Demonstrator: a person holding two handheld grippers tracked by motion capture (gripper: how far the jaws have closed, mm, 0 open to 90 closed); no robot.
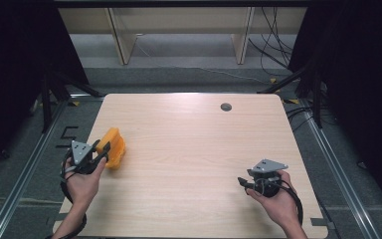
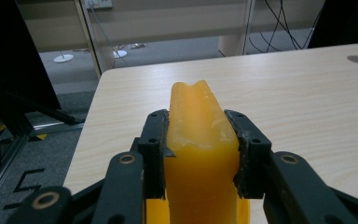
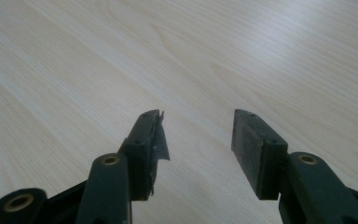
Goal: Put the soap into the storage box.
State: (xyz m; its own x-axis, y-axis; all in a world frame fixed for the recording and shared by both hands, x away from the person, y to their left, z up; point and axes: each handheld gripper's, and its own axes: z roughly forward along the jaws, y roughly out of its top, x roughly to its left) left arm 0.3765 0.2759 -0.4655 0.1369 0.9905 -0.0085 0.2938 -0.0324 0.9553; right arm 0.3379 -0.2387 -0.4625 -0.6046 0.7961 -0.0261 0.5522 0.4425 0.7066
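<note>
Orange waxy block [image 2: 200, 154], translucent with a notched top, sits near the table's [image 1: 194, 149] left edge, pinched by the left gripper [image 1: 101, 153], while the right gripper [image 3: 198, 140] gapes empty.

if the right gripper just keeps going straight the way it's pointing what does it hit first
Probably nothing but bare table. The right gripper is open with wood grain ahead of it. In the high view it points left, roughly toward the orange block in the left gripper, far off.
</note>
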